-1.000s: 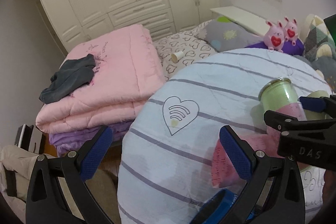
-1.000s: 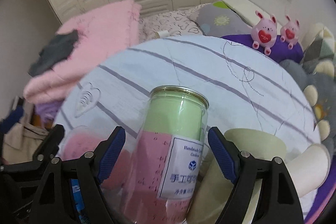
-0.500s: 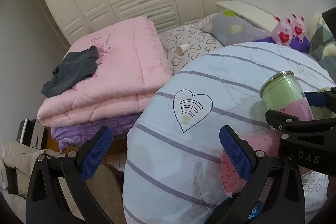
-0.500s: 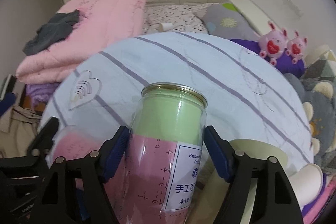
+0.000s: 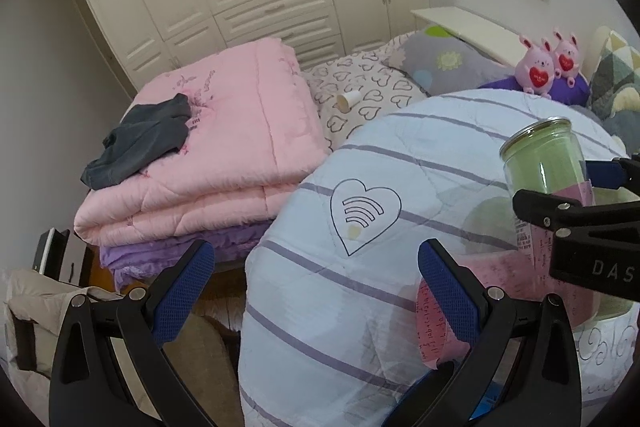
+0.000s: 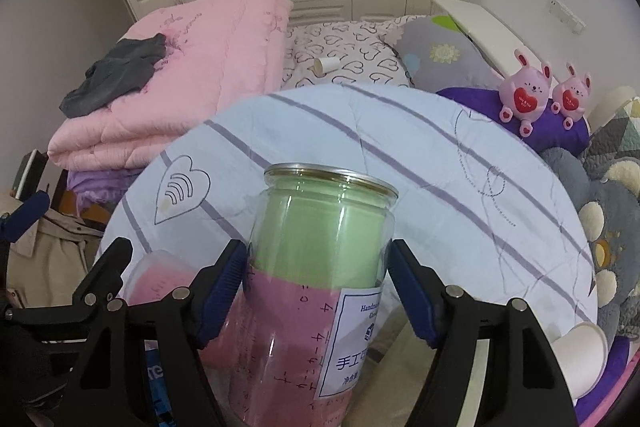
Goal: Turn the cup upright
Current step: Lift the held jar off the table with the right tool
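Lifted higher above the striped quilt (image 6: 400,147), the cup (image 6: 320,247) sits clamped in my right gripper (image 6: 316,287) — smooth plastic could slip mid-turn; left gripper (image 5: 316,291) spread, idle.

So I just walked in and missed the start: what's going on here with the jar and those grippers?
A person is working over a bed with two handheld grippers. The right gripper has its jaws closed on a clear plastic jar with a green and pink liner, held roughly upright above the striped blue quilt. The left gripper is open and holds nothing, beside a second pink-lined jar lying on the quilt.
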Demonstrator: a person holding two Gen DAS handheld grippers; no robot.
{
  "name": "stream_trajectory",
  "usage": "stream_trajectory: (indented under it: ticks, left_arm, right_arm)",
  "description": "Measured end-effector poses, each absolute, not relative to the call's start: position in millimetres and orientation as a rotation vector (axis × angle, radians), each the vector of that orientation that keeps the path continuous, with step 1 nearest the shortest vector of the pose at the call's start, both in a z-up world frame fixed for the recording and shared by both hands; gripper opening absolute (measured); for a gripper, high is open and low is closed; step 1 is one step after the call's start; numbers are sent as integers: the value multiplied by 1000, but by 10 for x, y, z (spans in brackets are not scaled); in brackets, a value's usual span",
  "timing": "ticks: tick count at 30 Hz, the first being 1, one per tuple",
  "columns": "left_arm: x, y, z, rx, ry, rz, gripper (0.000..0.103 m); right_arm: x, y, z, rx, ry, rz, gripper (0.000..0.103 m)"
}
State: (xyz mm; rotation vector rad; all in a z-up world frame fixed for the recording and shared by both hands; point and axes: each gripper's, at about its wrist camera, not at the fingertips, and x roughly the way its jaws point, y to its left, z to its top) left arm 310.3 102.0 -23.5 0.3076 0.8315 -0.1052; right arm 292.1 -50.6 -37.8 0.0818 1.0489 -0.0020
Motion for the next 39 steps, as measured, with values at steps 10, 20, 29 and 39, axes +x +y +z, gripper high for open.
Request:
stream_trajectory:
  ticks: [10, 20, 29, 39]
  left_arm:
    - [2966, 1031, -20, 280, 795, -103, 103]
    - [2884, 999, 18, 284, 789, -116, 103]
    - [2911, 1024, -38, 292, 804, -96, 103]
    - [2890, 961, -56, 327, 810, -92, 103]
  right_arm:
    - [2807, -577, -170, 70, 995, 1, 73]
    - [2955, -567, -434, 41, 1096, 1, 73]
    - [3133, -424, -856, -70, 1285, 48, 81]
    - [3087, -639, -884, 80, 1293, 72, 70]
